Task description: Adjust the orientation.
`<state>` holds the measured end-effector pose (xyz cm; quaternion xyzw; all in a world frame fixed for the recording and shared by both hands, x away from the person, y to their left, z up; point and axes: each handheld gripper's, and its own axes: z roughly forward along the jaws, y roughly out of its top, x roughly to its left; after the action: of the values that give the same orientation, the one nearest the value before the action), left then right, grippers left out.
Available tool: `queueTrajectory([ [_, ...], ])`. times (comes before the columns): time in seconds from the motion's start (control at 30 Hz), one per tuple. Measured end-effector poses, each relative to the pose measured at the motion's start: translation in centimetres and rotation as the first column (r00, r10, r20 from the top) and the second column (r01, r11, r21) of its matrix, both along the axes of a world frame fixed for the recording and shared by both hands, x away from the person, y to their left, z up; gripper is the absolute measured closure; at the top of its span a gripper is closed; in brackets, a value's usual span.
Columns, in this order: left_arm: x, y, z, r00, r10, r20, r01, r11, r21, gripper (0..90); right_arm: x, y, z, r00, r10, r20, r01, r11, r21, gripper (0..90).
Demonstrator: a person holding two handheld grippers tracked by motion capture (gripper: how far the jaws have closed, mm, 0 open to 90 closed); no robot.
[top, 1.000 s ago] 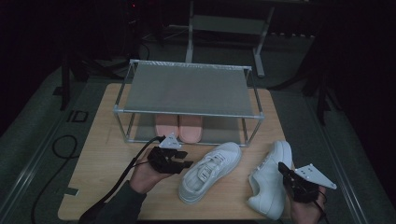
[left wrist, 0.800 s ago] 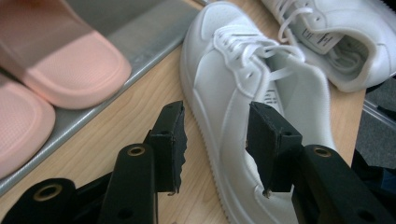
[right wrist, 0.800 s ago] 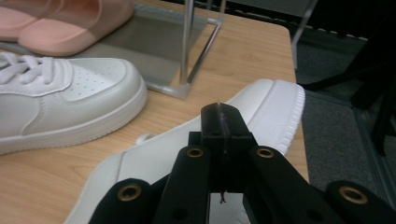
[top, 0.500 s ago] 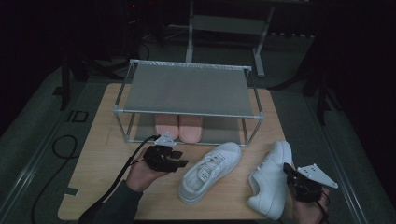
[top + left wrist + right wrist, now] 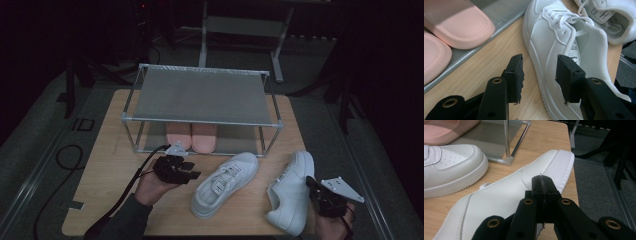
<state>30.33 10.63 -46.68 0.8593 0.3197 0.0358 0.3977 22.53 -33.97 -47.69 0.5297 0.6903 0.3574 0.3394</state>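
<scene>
Left gripper [image 5: 539, 72] is hovering released over the nearer white sneaker's [image 5: 225, 182] side. Right gripper [image 5: 543, 185] is sitting clenched, empty, beside the other sneaker [image 5: 291, 192] on the counter [image 5: 100, 190].

Tongue label [image 5: 576, 51] inside near white sneaker [image 5: 554, 45]: small print, too blurred to read.

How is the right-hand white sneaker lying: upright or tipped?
Tipped: the right sneaker lies on its side, its sole edge facing outward beside the right gripper.
</scene>
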Motion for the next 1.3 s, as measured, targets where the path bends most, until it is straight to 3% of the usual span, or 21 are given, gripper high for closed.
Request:
queueTrajectory([
  [0.67, 0.2, -0.2, -0.3, 0.9997, -0.006, -0.024, 0.006, 1.0000, 0.007, 56.9, -0.4, -1.7, 0.1, 0.9973, -0.071, -0.019, 0.071, 0.997, 0.031, 90.0],
  [1.07, 0.5, -0.3, -0.5, 0.9993, -0.013, -0.036, 0.013, 0.9998, 0.012, 56.8, 0.0, -2.7, 0.1, 0.9929, -0.119, -0.009, 0.119, 0.993, 0.007, 90.0],
  [1.13, 0.6, -0.4, -0.5, 0.9992, -0.013, -0.038, 0.013, 0.9998, 0.015, 56.9, 0.1, -3.2, 0.0, 0.9934, -0.114, -0.006, 0.114, 0.993, 0.024, 90.0],
  [1.3, 0.6, -0.6, -0.7, 0.9988, -0.017, -0.046, 0.018, 0.9997, 0.016, 56.9, 0.3, -3.4, 0.1, 0.9955, -0.095, -0.006, 0.095, 0.995, 0.008, 90.0],
])
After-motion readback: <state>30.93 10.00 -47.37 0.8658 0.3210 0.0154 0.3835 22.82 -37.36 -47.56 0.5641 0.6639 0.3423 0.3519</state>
